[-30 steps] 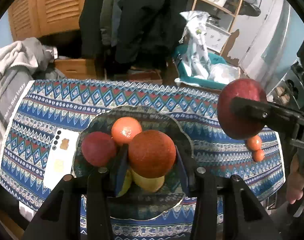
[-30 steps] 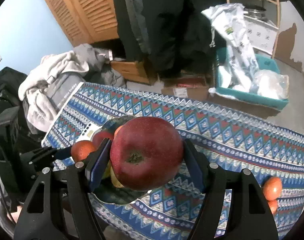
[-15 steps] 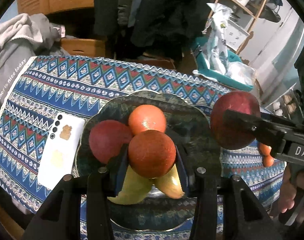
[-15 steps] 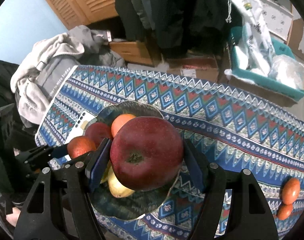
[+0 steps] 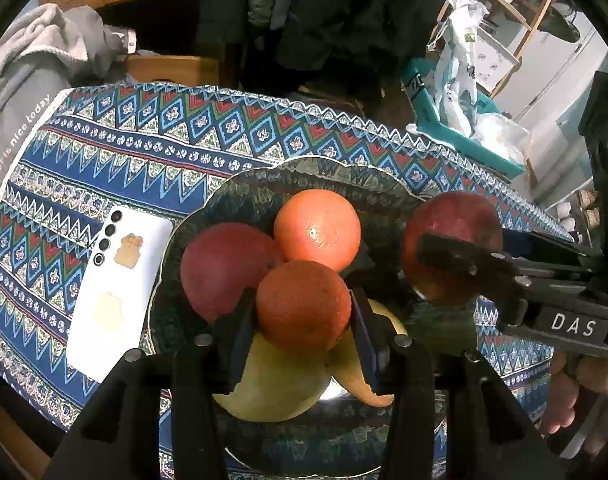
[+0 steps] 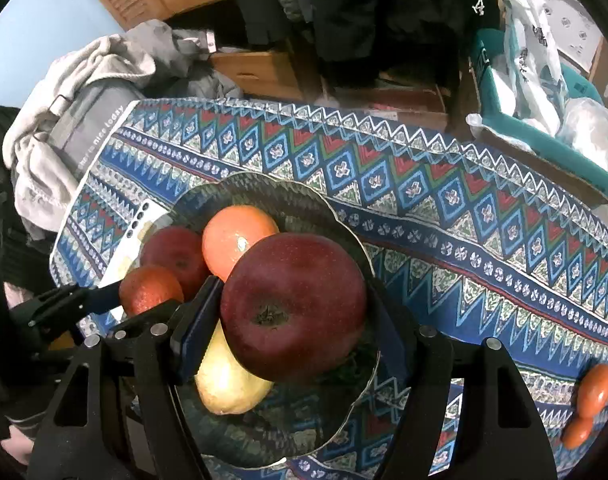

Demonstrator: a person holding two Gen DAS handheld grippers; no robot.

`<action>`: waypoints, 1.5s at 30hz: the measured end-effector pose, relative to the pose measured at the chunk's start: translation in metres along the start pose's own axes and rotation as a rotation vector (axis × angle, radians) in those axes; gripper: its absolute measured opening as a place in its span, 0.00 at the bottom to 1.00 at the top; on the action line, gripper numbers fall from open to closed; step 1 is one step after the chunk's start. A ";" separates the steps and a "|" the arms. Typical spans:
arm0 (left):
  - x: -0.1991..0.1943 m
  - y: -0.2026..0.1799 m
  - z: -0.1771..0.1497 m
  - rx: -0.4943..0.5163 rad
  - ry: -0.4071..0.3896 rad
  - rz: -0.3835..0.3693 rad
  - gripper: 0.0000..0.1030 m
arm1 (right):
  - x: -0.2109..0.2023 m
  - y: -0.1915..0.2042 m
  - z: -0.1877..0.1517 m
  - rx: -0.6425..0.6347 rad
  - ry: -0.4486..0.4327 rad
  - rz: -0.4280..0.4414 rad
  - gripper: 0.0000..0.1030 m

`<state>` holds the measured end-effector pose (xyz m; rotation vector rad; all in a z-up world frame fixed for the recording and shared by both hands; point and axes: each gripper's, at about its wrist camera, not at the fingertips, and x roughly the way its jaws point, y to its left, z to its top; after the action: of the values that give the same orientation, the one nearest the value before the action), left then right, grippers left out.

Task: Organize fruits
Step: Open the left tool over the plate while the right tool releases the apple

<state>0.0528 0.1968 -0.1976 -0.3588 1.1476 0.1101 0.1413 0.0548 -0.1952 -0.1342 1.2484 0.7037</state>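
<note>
A dark patterned fruit plate (image 5: 344, 176) (image 6: 304, 200) sits on the blue patterned tablecloth. On it lie a light orange (image 5: 318, 230) (image 6: 235, 236), a red apple (image 5: 223, 264) (image 6: 175, 252) and a yellow pear (image 5: 275, 384) (image 6: 223, 384). My left gripper (image 5: 304, 312) is shut on a dark orange (image 5: 304, 306) (image 6: 149, 288) just above the pear. My right gripper (image 6: 293, 320) is shut on a big dark red apple (image 6: 293, 308) (image 5: 448, 240) held over the plate's right side.
A white phone (image 5: 115, 292) lies face down left of the plate. Two small tangerines (image 6: 594, 390) lie near the table's right front edge. Grey clothes (image 6: 63, 120) are piled past the left edge. A teal bin (image 5: 464, 132) with bags stands behind the table.
Both grippers have come down and forward over the plate, each still holding its fruit. The red apple has moved left from beyond the plate to over its right side.
</note>
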 end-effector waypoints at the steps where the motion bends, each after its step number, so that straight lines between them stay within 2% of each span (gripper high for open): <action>1: 0.001 0.000 0.000 0.002 0.003 0.000 0.46 | 0.001 0.000 0.000 0.001 0.003 -0.001 0.70; 3: 0.000 -0.001 0.000 0.008 0.000 -0.001 0.47 | 0.003 -0.001 -0.001 0.002 0.008 -0.002 0.70; 8: -0.004 -0.007 -0.001 0.026 -0.010 0.021 0.61 | 0.006 -0.005 -0.001 0.017 0.017 -0.010 0.70; 10: -0.006 -0.008 -0.001 0.028 -0.011 0.020 0.62 | 0.008 -0.005 -0.001 0.018 0.021 -0.014 0.70; 13: -0.009 -0.011 -0.002 0.036 -0.009 0.025 0.63 | 0.001 -0.005 0.002 0.028 -0.010 0.025 0.69; 19: -0.025 -0.014 -0.004 0.039 -0.039 0.021 0.66 | -0.021 0.005 0.009 0.007 -0.054 0.016 0.69; 24: -0.043 -0.017 -0.004 0.044 -0.076 0.023 0.69 | -0.045 0.015 0.010 -0.034 -0.100 -0.046 0.69; 32: -0.072 -0.023 -0.003 0.048 -0.127 0.008 0.74 | -0.085 0.016 0.005 -0.050 -0.156 -0.113 0.75; 45: -0.102 -0.047 -0.005 0.089 -0.179 -0.027 0.74 | -0.144 0.005 -0.015 -0.049 -0.235 -0.160 0.77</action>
<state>0.0190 0.1609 -0.0964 -0.2798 0.9667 0.0660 0.1065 -0.0079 -0.0694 -0.1847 0.9848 0.5934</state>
